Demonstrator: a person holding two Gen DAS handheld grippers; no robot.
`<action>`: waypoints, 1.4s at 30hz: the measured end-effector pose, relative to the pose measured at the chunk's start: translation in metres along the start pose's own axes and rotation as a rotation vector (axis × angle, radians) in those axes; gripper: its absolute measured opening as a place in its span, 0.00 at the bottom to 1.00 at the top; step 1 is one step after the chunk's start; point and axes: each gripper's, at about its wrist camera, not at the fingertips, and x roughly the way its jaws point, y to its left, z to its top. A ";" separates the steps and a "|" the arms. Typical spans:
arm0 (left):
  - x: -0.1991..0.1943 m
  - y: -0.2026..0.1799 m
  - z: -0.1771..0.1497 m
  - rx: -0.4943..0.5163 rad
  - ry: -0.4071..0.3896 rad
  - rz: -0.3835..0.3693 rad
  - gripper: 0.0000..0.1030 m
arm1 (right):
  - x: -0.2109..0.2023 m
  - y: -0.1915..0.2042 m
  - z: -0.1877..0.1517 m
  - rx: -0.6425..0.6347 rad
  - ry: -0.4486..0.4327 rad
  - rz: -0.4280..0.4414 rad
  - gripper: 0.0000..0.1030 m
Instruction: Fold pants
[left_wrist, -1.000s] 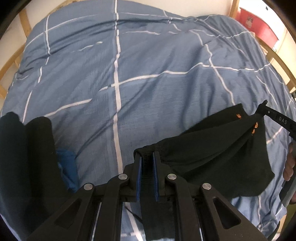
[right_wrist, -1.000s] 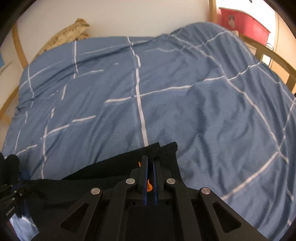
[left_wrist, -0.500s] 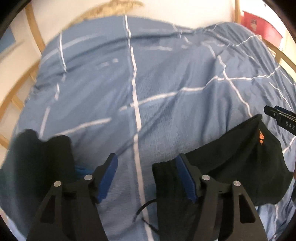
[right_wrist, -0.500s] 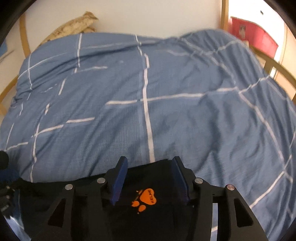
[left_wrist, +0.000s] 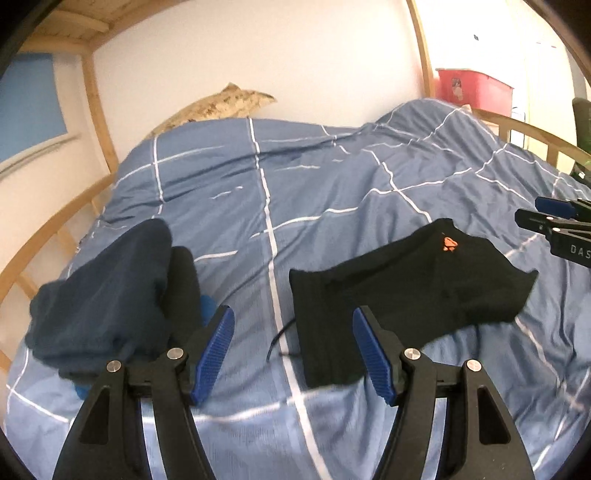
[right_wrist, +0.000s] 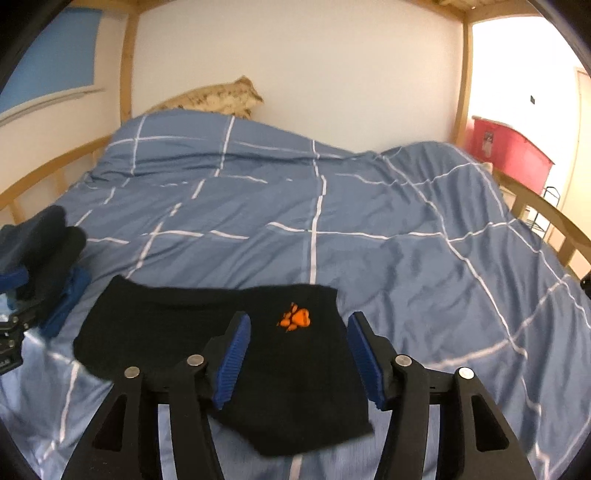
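Folded black pants (left_wrist: 413, 280) with an orange paw logo (right_wrist: 295, 318) lie flat on the blue checked duvet (left_wrist: 295, 184). They also show in the right wrist view (right_wrist: 207, 332). My left gripper (left_wrist: 291, 343) is open and empty, raised above the pants' left end. My right gripper (right_wrist: 297, 349) is open and empty, raised over the logo end. The right gripper's tips (left_wrist: 554, 221) show at the right edge of the left wrist view.
A pile of folded dark clothes (left_wrist: 110, 295) sits on the bed's left side, also in the right wrist view (right_wrist: 40, 258). A wooden bed frame (left_wrist: 48, 236) rings the bed. A pillow (right_wrist: 214, 98) lies at the head. A red box (right_wrist: 513, 155) stands far right.
Both grippers opened and let go of the pants, then drew back and up. The pants dropped flat onto the duvet.
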 end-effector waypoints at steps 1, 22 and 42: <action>-0.006 0.000 -0.008 -0.002 -0.016 0.004 0.64 | -0.005 0.001 -0.005 -0.006 -0.009 -0.007 0.55; 0.053 -0.007 -0.050 0.049 0.109 -0.168 0.60 | 0.018 0.013 -0.090 0.070 0.178 0.011 0.55; 0.082 0.004 -0.030 -0.011 0.176 -0.248 0.36 | 0.045 0.019 -0.077 -0.004 0.221 0.077 0.38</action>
